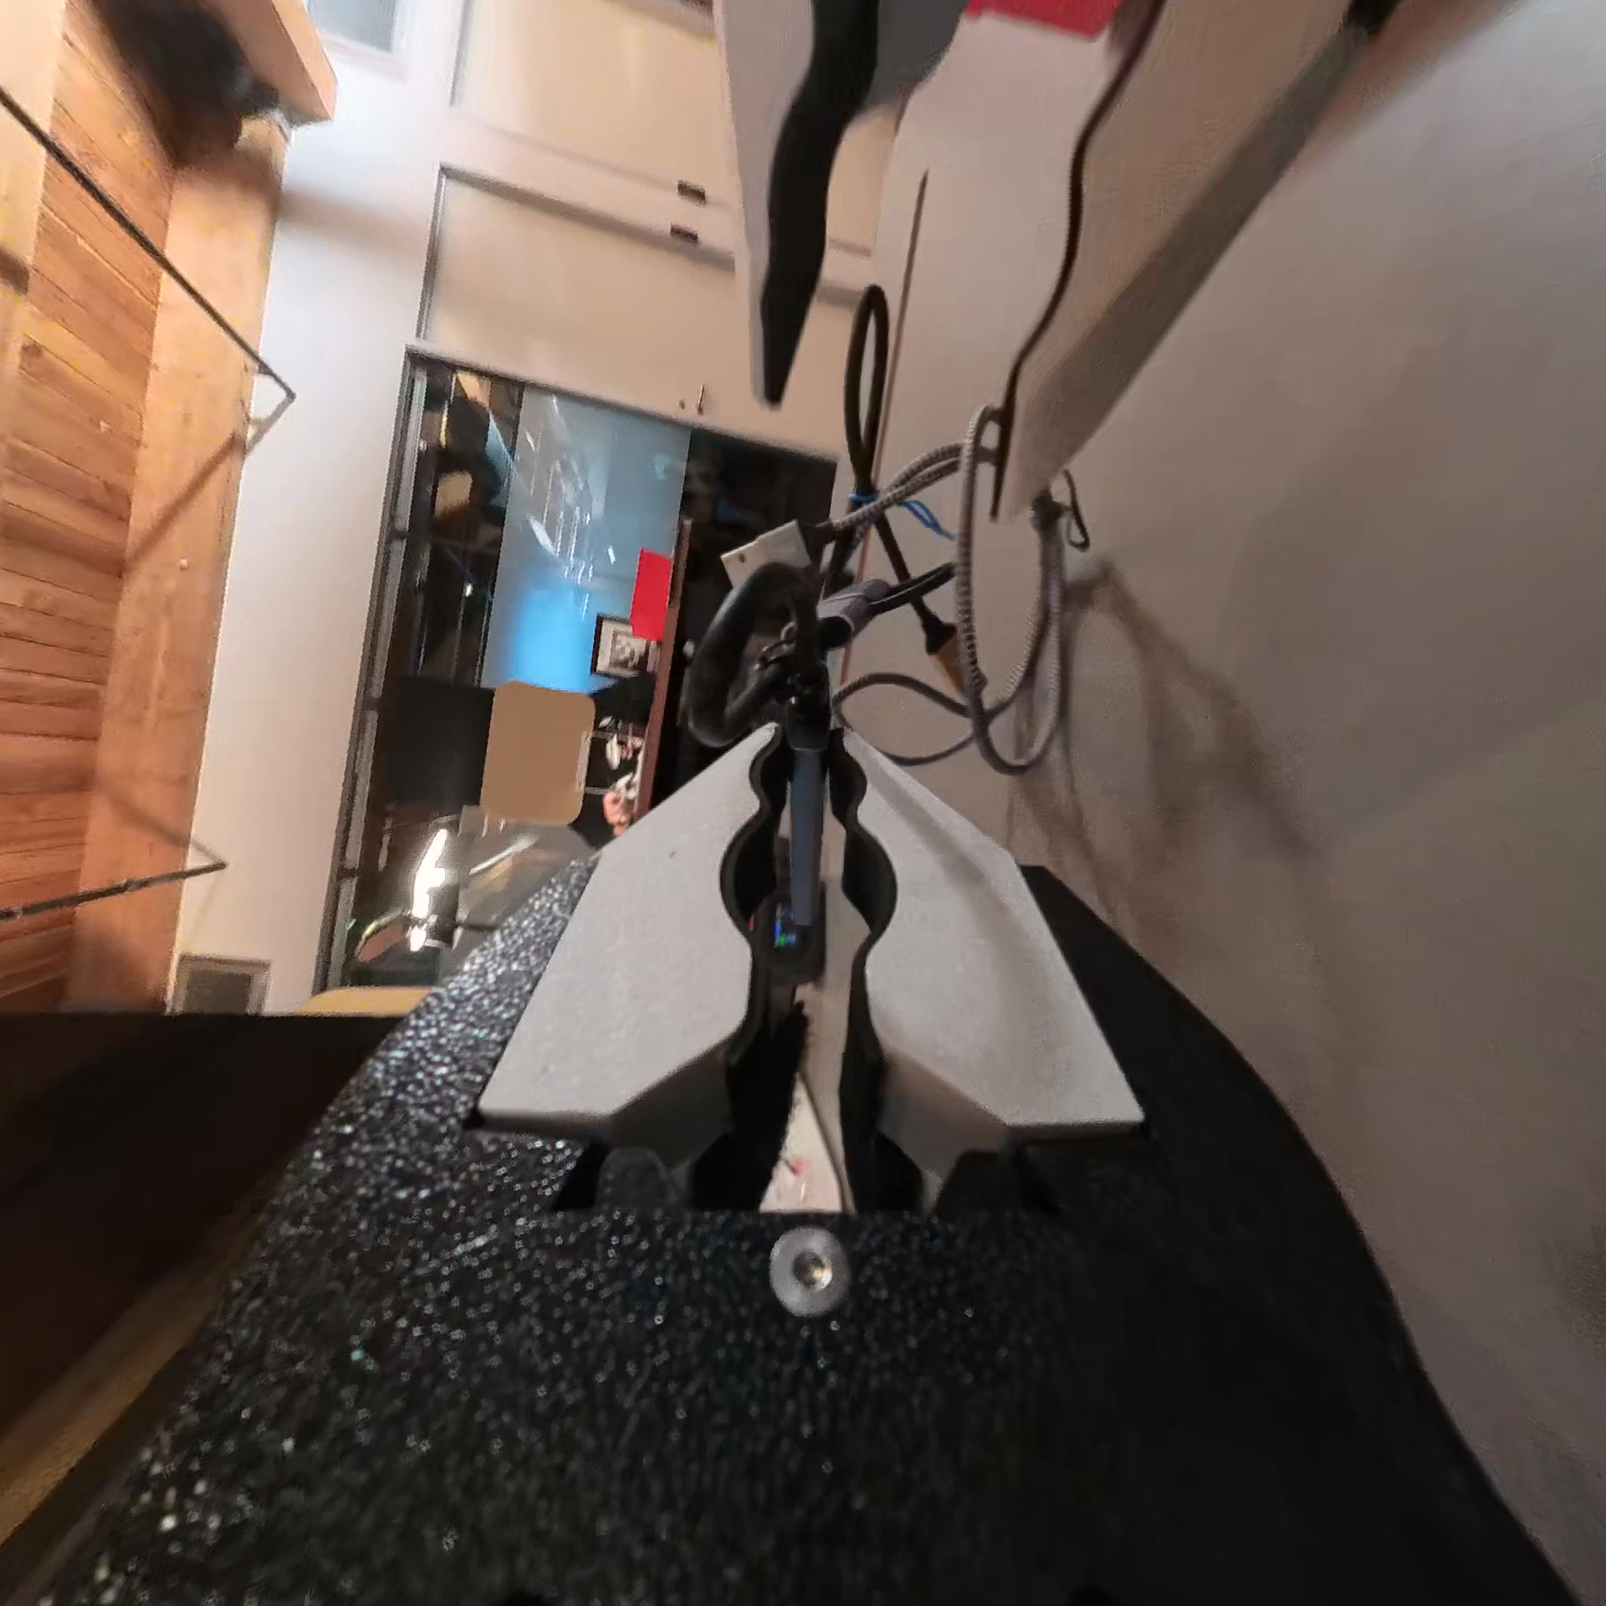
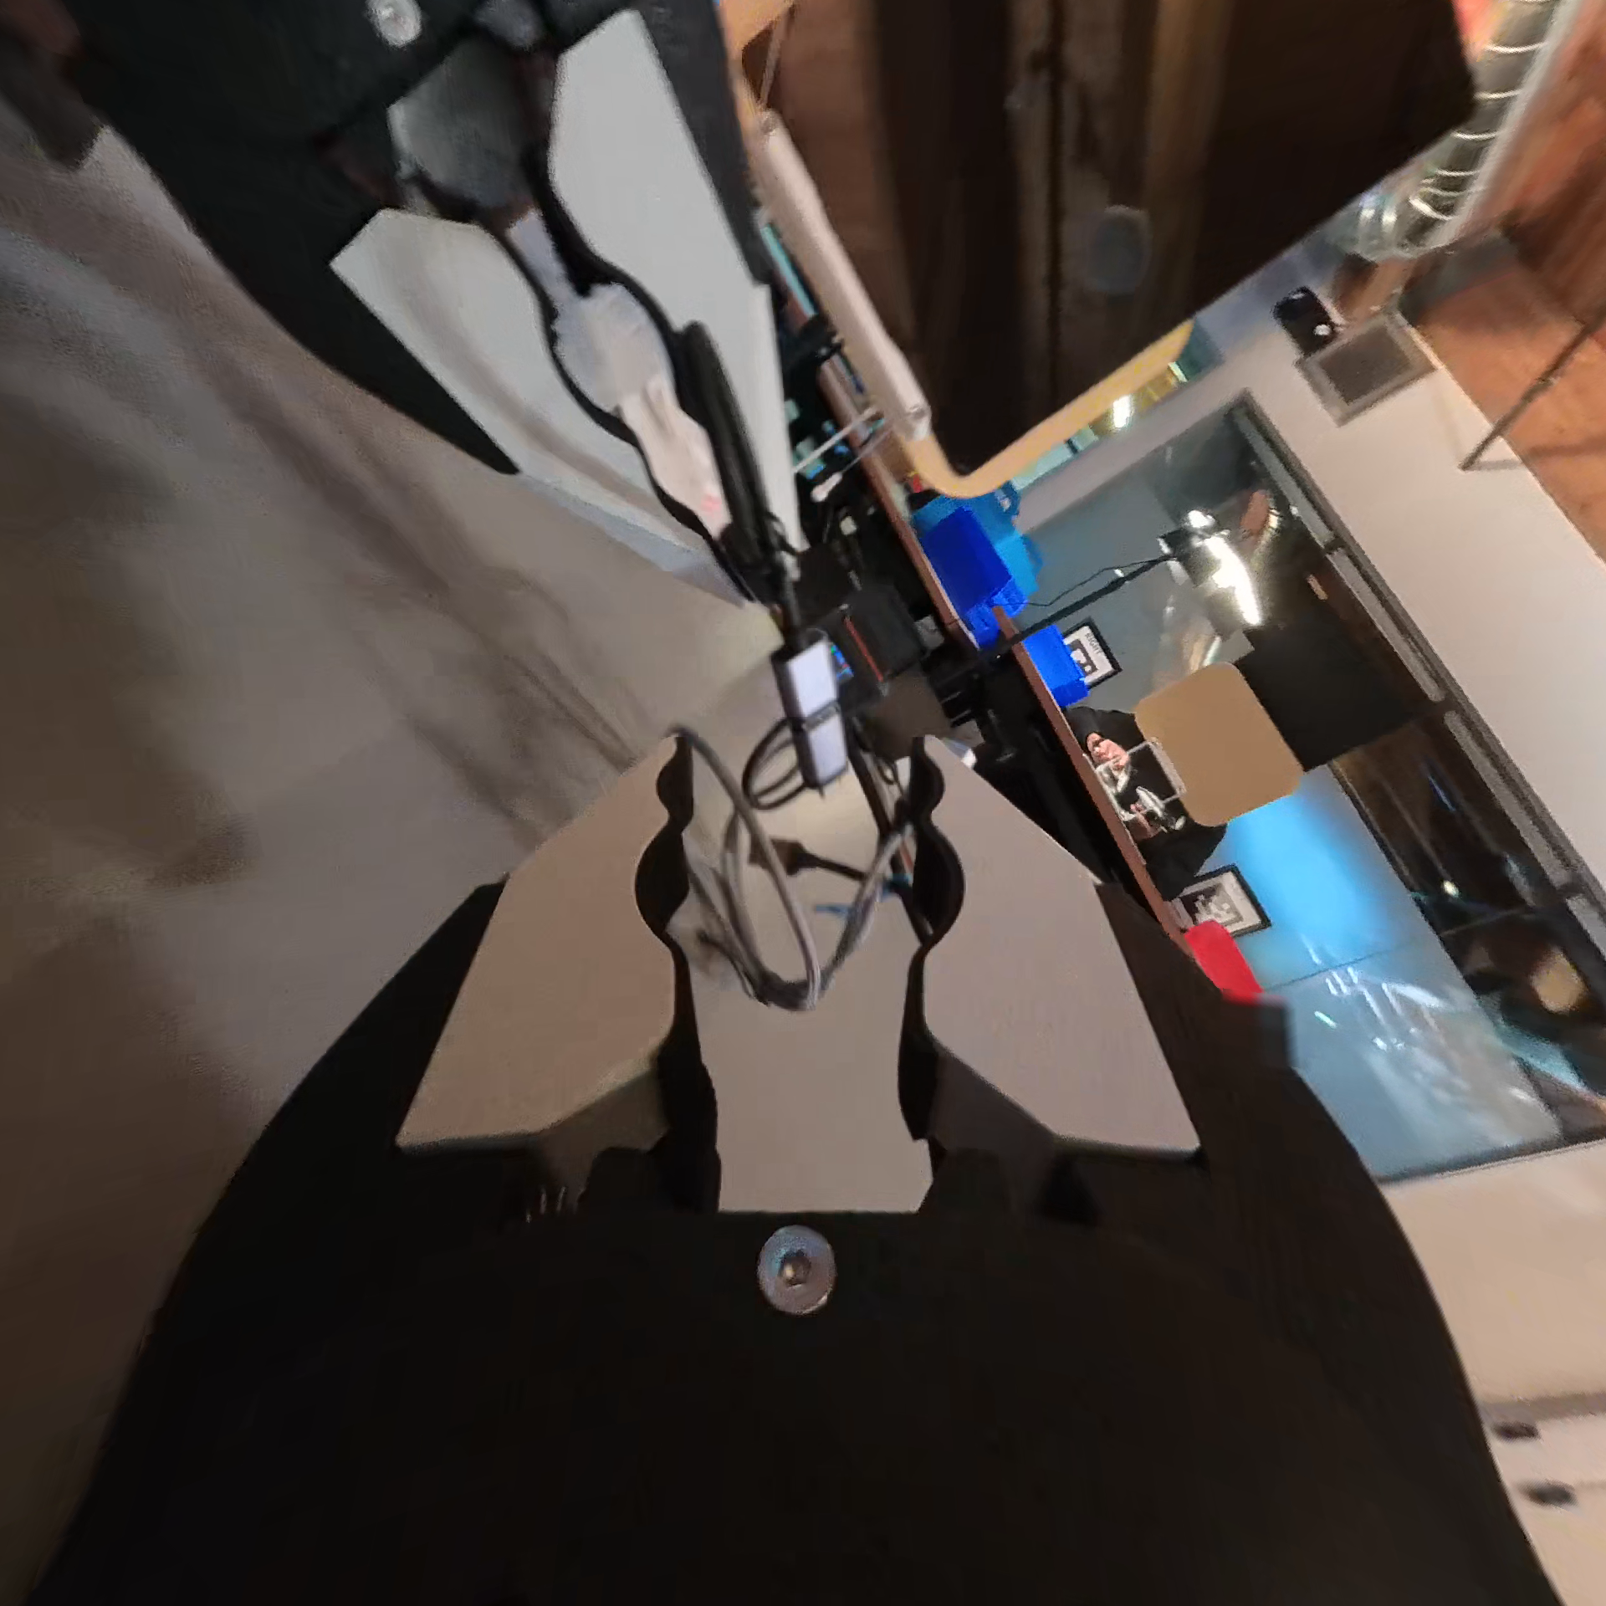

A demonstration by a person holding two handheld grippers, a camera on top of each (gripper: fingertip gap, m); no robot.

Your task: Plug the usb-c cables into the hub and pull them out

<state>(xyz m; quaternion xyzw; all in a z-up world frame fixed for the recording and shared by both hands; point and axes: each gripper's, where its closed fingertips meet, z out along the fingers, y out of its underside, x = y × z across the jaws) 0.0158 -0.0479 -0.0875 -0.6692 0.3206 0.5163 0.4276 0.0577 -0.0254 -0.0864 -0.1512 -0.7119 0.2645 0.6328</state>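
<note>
While the left gripper [image 1: 804, 765] clamped the slim dark-blue hub [image 1: 804, 834] edge-on, the right gripper [image 2: 804, 765] was spread wide w/ nothing in it. Grey braided usb-c cables [image 2: 782, 939] lay loose on the pale tabletop [image 2: 261, 695]; plugging prob. not yet begun, can't tell for sure.

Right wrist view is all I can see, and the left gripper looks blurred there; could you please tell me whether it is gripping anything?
Observer: Yes. In the left wrist view the left gripper is shut on a thin dark blue hub, seen edge-on between its fingers.
Operator: Thank you. How far back does the hub sit in the fingers?
Observer: Quite deep. Its near end, marked by a small blue-green glint, lies well behind the fingertips, while its far end just reaches past them.
</note>
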